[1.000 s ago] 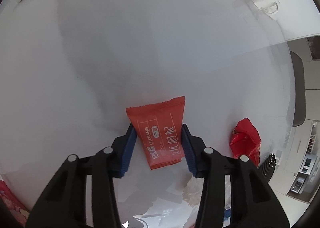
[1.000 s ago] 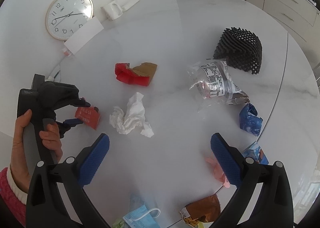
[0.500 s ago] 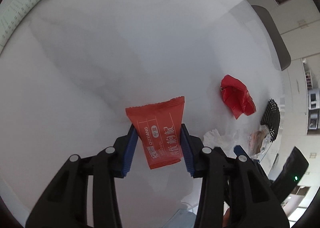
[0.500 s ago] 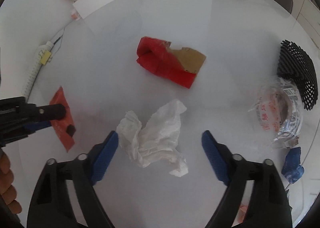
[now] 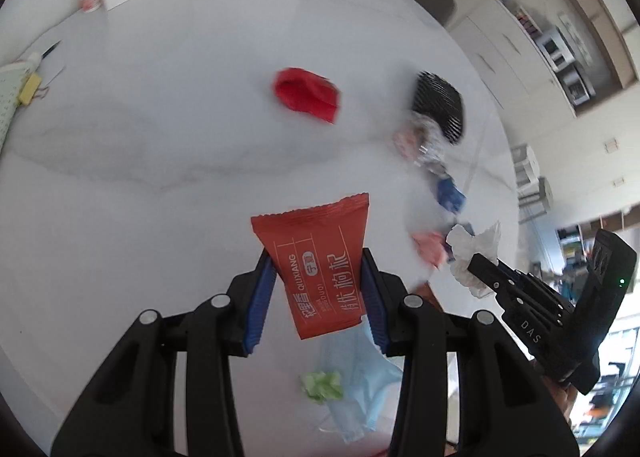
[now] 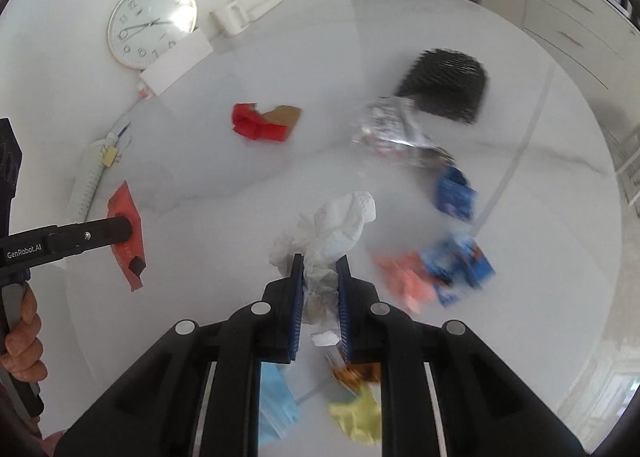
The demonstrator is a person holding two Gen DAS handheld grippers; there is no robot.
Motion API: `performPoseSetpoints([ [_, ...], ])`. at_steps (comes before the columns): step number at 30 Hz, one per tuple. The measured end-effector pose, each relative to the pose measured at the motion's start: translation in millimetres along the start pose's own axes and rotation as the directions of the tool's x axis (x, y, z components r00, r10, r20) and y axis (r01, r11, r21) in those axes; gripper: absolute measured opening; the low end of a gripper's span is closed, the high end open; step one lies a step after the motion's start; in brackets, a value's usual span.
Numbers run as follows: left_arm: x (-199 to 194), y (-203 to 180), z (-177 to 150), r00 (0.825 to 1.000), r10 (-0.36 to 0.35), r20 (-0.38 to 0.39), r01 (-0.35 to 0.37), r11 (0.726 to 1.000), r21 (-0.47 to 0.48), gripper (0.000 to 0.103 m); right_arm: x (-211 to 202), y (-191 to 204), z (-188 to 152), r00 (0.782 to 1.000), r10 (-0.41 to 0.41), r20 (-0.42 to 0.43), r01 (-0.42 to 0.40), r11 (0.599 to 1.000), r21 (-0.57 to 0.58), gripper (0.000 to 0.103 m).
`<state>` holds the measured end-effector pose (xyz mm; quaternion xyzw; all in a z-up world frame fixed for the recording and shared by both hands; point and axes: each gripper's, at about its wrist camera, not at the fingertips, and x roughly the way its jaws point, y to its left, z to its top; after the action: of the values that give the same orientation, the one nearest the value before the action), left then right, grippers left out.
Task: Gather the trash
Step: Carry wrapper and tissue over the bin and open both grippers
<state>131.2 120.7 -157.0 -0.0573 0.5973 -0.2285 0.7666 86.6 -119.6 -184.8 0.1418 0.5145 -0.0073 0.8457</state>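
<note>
My left gripper (image 5: 318, 261) is shut on an orange-red snack wrapper (image 5: 318, 257) and holds it above the white round table (image 5: 160, 157). The wrapper also shows at the left of the right wrist view (image 6: 126, 233). My right gripper (image 6: 319, 265) is shut on a crumpled white tissue (image 6: 332, 227), lifted off the table; the tissue also shows at the right of the left wrist view (image 5: 474, 253). A black mesh basket (image 6: 444, 85) lies on its side at the far right of the table.
Loose trash on the table: a red and brown wrapper (image 6: 264, 121), a clear plastic bag (image 6: 392, 133), blue wrappers (image 6: 454, 193), a pink scrap (image 6: 408, 281), a blue face mask (image 5: 360, 373), a green scrap (image 5: 322, 387), a yellow scrap (image 6: 360, 417). A clock (image 6: 152, 23) and mug (image 6: 230, 19) stand at the back.
My right gripper has shut on the white tissue and lifted it. My left gripper, still holding the wrapper, has swung right toward the middle of the table.
</note>
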Motion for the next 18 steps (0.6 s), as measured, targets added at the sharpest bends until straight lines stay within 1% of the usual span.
performPoseSetpoints([
  [2, 2.2, -39.8, -16.9, 0.997, -0.06, -0.042, 0.063, 0.994, 0.091, 0.041, -34.6, -40.3, -30.8, 0.999, -0.046, 0.02, 0.044, 0.995, 0.087, 0.016],
  [4, 10.6, -82.5, -35.0, 0.991, -0.093, -0.091, 0.109, 0.977, 0.184, 0.041, -67.3, -82.9, -67.6, 0.993, -0.112, 0.026, 0.106, 0.979, 0.176, 0.017],
  [5, 15.9, -104.5, -44.8, 0.988, -0.101, -0.115, 0.126, 0.964, 0.232, 0.041, -77.5, -99.8, -82.9, 0.99, -0.141, 0.024, 0.133, 0.969, 0.21, 0.018],
  [6, 23.3, -130.3, -57.0, 0.983, -0.109, -0.147, 0.148, 0.945, 0.291, 0.041, -91.2, -120.5, -103.6, 0.983, -0.181, 0.018, 0.171, 0.952, 0.253, 0.019],
  [8, 37.4, -175.5, -81.4, 0.972, -0.114, -0.204, 0.188, 0.901, 0.392, 0.041, -109.4, -154.8, -139.6, 0.972, -0.237, 0.0, 0.224, 0.92, 0.32, 0.019],
  [9, 48.6, -201.8, -95.4, 0.963, -0.118, -0.243, 0.218, 0.873, 0.437, 0.041, -117.0, -172.2, -156.1, 0.967, -0.253, -0.011, 0.24, 0.902, 0.358, 0.019],
  [10, 59.1, -222.1, -107.6, 0.954, -0.114, -0.278, 0.238, 0.851, 0.467, 0.041, -124.9, -191.2, -176.1, 0.964, -0.266, -0.021, 0.252, 0.879, 0.405, 0.019],
  [11, 72.5, -246.9, -122.6, 0.94, -0.11, -0.323, 0.267, 0.827, 0.495, 0.041, -132.1, -208.6, -194.3, 0.961, -0.276, -0.027, 0.258, 0.856, 0.448, 0.019],
  [12, 82.0, -263.7, -134.4, 0.927, -0.112, -0.358, 0.295, 0.808, 0.51, 0.041, -137.3, -222.3, -209.2, 0.958, -0.283, -0.033, 0.264, 0.837, 0.48, 0.019],
  [15, 119.4, -322.4, -177.7, 0.888, -0.074, -0.453, 0.349, 0.751, 0.561, 0.041, -147.8, -253.3, -245.5, 0.949, -0.312, -0.049, 0.288, 0.792, 0.538, 0.019],
  [17, 143.1, -352.9, -199.8, 0.872, -0.046, -0.488, 0.366, 0.724, 0.585, 0.041, -153.8, -273.4, -267.1, 0.947, -0.316, -0.057, 0.29, 0.769, 0.57, 0.019],
  [18, 156.6, -367.5, -211.8, 0.866, -0.02, -0.5, 0.361, 0.715, 0.599, 0.041, -155.3, -280.4, -273.3, 0.947, -0.316, -0.055, 0.288, 0.763, 0.578, 0.02],
])
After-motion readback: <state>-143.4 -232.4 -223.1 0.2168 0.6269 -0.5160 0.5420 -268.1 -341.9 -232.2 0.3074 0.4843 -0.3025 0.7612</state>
